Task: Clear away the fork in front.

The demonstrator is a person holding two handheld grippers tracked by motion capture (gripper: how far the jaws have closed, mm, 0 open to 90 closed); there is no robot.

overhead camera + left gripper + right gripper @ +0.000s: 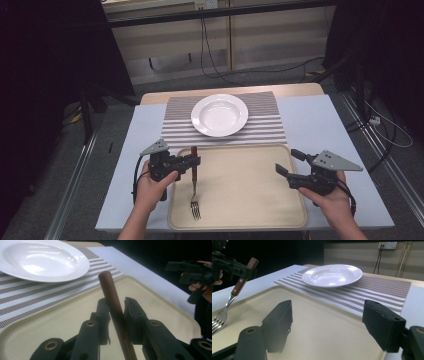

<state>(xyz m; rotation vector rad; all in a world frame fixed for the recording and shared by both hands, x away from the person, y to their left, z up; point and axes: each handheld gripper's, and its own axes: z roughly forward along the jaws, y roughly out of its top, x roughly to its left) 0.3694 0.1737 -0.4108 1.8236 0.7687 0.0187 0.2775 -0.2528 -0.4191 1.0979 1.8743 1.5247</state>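
— Dark curtains close off both sides of the room, and a pale wall with cables hanging down it stands behind the table [310, 125]. What have you got in hand?

— From my left gripper [195, 161] outward: its jaws are closed on the brown wooden handle of a fork [194, 186]. In the left gripper view the handle runs up between the two jaws, and its lower end is cut off by the bottom edge, so I can't see the tines there.

— And the tines?

— In the high view they point toward me over the left part of the beige tray [250, 200]. Whether they touch the tray or hang just above it, I cannot tell.

— Your other hand?

— My right gripper [289, 163] is spread wide, with nothing between the jaws, over the tray's right edge. My hand covers most of its body, and my forearms are cut off at the bottom of the frame.

— What lies beyond the tray?

— A striped placemat [265, 125] lies just past the far rim, and a white deep plate [220, 114] sits on it. A light blue-grey cloth covers most of the table; bare wood shows along the far edge. The floor is grey, with more cables at the right.
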